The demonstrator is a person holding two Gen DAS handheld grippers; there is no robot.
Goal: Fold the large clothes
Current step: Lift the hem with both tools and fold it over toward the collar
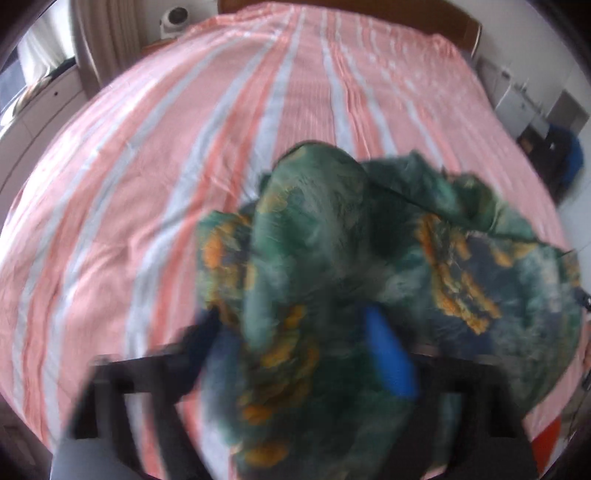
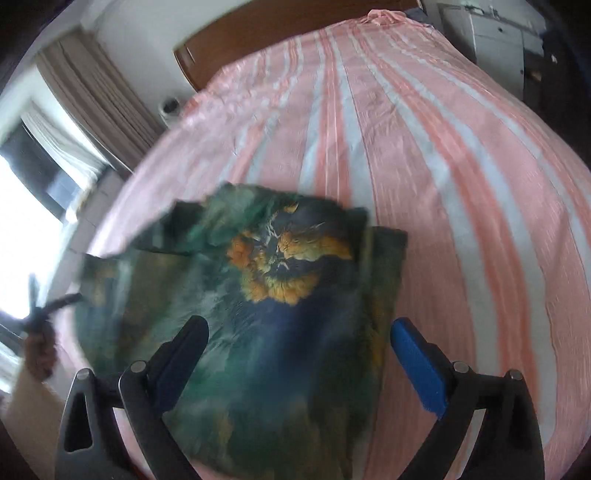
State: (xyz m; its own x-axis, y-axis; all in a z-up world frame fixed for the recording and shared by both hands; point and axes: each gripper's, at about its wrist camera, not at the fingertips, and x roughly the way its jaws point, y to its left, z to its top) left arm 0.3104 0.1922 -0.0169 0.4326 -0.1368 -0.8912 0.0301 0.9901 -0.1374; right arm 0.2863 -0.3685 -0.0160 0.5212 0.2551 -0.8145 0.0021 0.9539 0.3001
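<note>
A green garment with orange flower print lies on a bed with a pink and white striped sheet. In the left wrist view the garment is bunched and lifted between the fingers of my left gripper, which is shut on a fold of it; the view is blurred. My right gripper is open and empty, hovering just above the flatter part of the garment. The left gripper's tips show at the garment's left edge in the right wrist view.
A wooden headboard stands at the far end of the bed. Curtains and a bright window are to the left. White furniture and dark items stand to the right of the bed. A small white appliance sits by the headboard.
</note>
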